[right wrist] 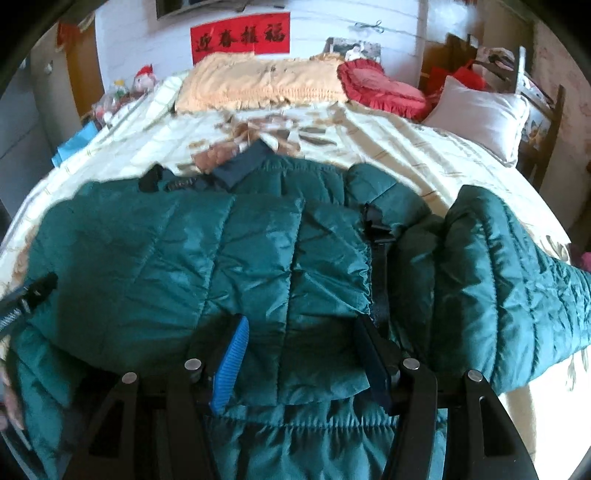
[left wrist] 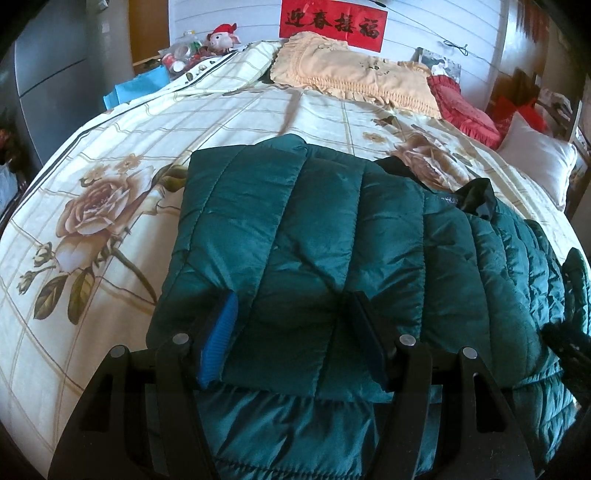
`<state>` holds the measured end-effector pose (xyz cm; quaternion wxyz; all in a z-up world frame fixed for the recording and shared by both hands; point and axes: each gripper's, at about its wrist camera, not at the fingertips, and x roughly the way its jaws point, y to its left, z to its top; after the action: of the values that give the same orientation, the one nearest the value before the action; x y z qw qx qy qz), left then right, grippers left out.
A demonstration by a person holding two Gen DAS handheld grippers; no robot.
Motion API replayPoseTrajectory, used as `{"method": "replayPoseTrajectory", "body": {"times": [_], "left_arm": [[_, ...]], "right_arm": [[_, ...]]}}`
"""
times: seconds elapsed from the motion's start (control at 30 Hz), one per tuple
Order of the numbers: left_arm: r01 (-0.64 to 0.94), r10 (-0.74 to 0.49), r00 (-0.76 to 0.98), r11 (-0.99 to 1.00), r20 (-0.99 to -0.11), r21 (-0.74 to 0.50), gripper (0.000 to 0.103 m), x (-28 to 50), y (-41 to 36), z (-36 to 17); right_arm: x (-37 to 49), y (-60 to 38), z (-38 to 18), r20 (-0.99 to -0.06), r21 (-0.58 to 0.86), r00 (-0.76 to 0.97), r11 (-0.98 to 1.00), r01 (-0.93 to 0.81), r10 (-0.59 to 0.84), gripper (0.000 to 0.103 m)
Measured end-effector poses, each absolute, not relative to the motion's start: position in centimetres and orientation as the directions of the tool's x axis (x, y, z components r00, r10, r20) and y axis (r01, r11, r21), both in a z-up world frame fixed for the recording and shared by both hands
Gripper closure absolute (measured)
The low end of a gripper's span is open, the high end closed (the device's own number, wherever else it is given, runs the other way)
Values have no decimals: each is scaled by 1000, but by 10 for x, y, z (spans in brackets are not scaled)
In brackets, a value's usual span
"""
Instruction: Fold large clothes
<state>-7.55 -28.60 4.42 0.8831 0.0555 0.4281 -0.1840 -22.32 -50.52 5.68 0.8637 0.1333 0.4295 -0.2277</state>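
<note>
A dark green quilted jacket (left wrist: pixel 314 229) lies on the floral bedspread (left wrist: pixel 110 155), partly folded, one flap laid over its body. My left gripper (left wrist: pixel 291 317) stands with jaws wide apart over the flap's near edge, the puffy fabric bulging between the fingers; I cannot tell if it grips. In the right wrist view the jacket (right wrist: pixel 221 258) fills the middle, a sleeve (right wrist: pixel 498 288) lying out to the right. My right gripper (right wrist: pixel 301 339) is likewise spread over a folded edge, beside the black zipper strip (right wrist: pixel 380 266). The left gripper's tip (right wrist: pixel 33 291) shows at the far left.
A peach frilled pillow (left wrist: pixel 351 74), a red heart cushion (left wrist: pixel 465 107) and a white pillow (left wrist: pixel 539 162) lie at the head of the bed. A red banner (left wrist: pixel 332 22) hangs on the wall. Clutter and a plush toy (left wrist: pixel 221 37) stand at the back left.
</note>
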Motion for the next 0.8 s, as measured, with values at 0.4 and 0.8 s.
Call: {"method": "replayPoseTrajectory", "body": {"times": [0.4,0.8], "left_arm": [[405,-310,550,911,-776,-77,35,-87,-285,58],[506,-425,536,853,-729,-126,35,-142,-312,95]], "right_arm": [[-230,-497,57,-814,34,518,869,494,-263,45],[-290,-510,100,-766,112,585,839,532,-268,28]]}}
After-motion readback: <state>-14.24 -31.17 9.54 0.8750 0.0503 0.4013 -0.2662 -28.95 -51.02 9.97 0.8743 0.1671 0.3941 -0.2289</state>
